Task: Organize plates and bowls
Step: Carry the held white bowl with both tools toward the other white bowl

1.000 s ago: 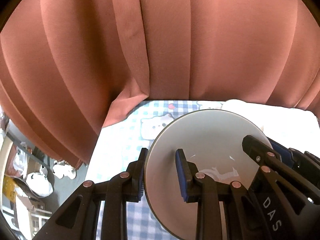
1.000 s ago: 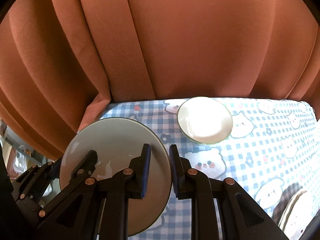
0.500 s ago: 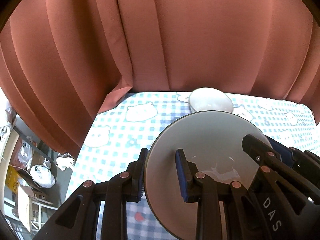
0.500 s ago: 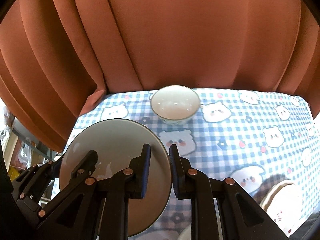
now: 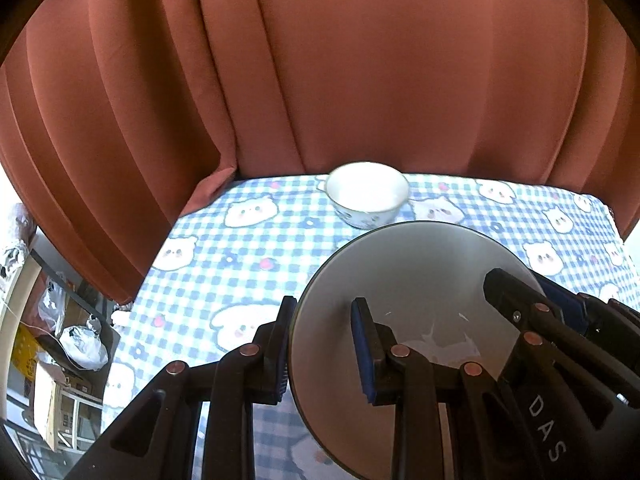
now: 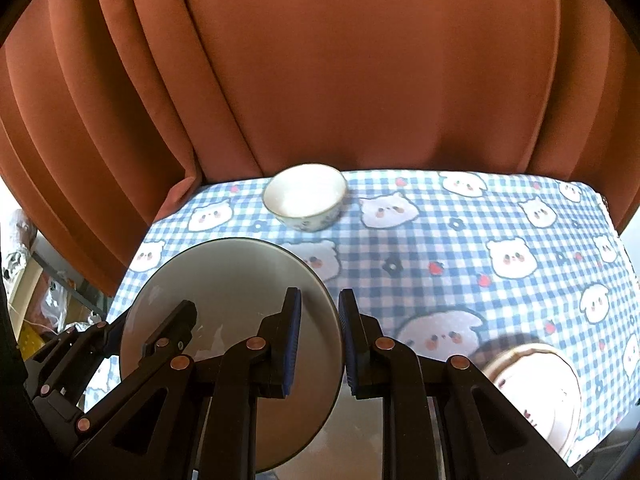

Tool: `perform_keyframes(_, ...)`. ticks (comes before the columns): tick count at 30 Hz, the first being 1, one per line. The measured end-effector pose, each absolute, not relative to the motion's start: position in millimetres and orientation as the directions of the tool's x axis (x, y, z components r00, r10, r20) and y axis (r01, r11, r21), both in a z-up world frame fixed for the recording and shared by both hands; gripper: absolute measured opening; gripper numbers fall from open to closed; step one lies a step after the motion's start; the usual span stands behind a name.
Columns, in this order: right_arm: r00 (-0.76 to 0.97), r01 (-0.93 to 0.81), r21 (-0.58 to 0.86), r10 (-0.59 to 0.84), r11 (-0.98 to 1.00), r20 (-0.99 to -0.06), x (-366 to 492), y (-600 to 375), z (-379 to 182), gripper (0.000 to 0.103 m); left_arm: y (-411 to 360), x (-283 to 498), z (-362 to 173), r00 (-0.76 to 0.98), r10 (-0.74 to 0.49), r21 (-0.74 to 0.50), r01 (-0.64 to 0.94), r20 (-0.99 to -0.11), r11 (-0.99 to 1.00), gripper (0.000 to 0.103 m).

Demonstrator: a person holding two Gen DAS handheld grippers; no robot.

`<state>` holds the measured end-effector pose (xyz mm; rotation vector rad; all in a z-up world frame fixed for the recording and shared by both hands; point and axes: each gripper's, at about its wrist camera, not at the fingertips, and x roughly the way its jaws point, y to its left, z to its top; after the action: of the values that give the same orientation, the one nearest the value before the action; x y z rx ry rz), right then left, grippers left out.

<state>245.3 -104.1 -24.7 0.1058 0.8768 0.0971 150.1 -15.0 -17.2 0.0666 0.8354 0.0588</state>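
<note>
A round grey plate (image 5: 420,276) hangs above the table, held from both sides. My left gripper (image 5: 323,350) is shut on its left rim, one blue pad above the plate and one below. My right gripper (image 6: 319,336) is shut on the right rim of the same plate (image 6: 232,280). Each view also shows the other gripper's fingers (image 5: 516,304) lying on the plate's far side. A white bowl (image 5: 366,196) with a blue pattern stands upright near the table's far edge, apart from the plate; the right wrist view shows this bowl (image 6: 304,196) too.
A blue-checked tablecloth (image 6: 460,264) with bear faces covers the table. A rust curtain (image 5: 360,80) hangs right behind it. A light dish with a brown rim (image 6: 536,392) sits at the near right. The table's left edge drops to floor clutter (image 5: 80,344).
Both grippers have carried the plate back from the curtain and to the right. Much more tablecloth shows, and the white bowl now looks smaller and farther away. Both grips are unchanged.
</note>
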Motion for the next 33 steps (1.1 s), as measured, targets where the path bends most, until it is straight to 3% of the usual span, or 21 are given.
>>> perform_keyframes(15,0.588,-0.002,0.121,0.099,0.993,-0.803,200.1,-160.7,-59.1,0.023,-65.9,120.8,-54.2,0.607,0.037,0.075,0.036,-0.794,0.997,0.026)
perform_keyframes(33,0.485,-0.017,0.088,0.085,0.996,-0.870,189.5,-168.6,-98.7,0.023,-70.0,110.5,-94.5,0.527,0.034,0.052,0.019,-0.849,0.998,0.026)
